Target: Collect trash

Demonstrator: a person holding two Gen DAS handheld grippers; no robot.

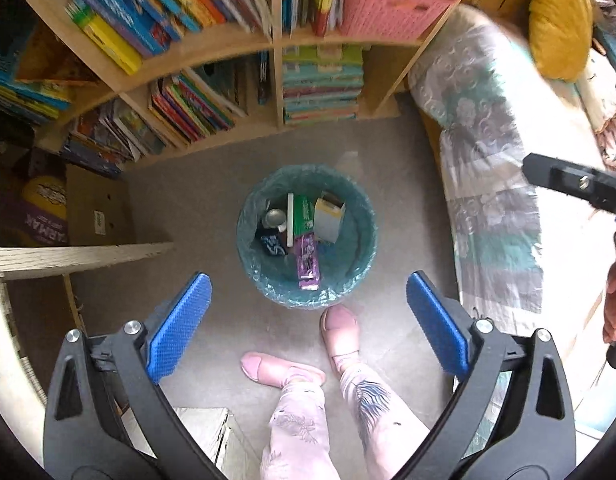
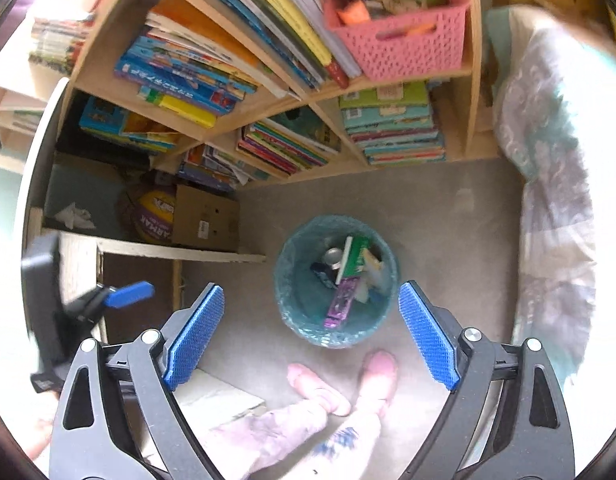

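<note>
A round bin with a teal liner (image 1: 359,256) stands on the grey carpet, also in the right wrist view (image 2: 296,300). In it lie a purple packet (image 1: 306,266), a green box (image 1: 304,212), a white carton (image 1: 328,220) and a metal can (image 1: 276,218). My left gripper (image 1: 308,292) is open and empty, high above the bin's near rim. My right gripper (image 2: 311,304) is open and empty, also above the bin. The right gripper's body shows at the left view's right edge (image 1: 575,182). A crumpled white tissue (image 2: 74,216) lies on a green surface at left.
A wooden bookshelf (image 1: 274,46) full of books and a pink basket (image 2: 403,44) stands behind the bin. A bed with patterned cover (image 1: 491,184) is on the right. A cardboard box (image 2: 206,220), a yellow ball (image 2: 154,216) and a desk edge (image 1: 80,258) are left. The person's feet (image 1: 339,336) are beside the bin.
</note>
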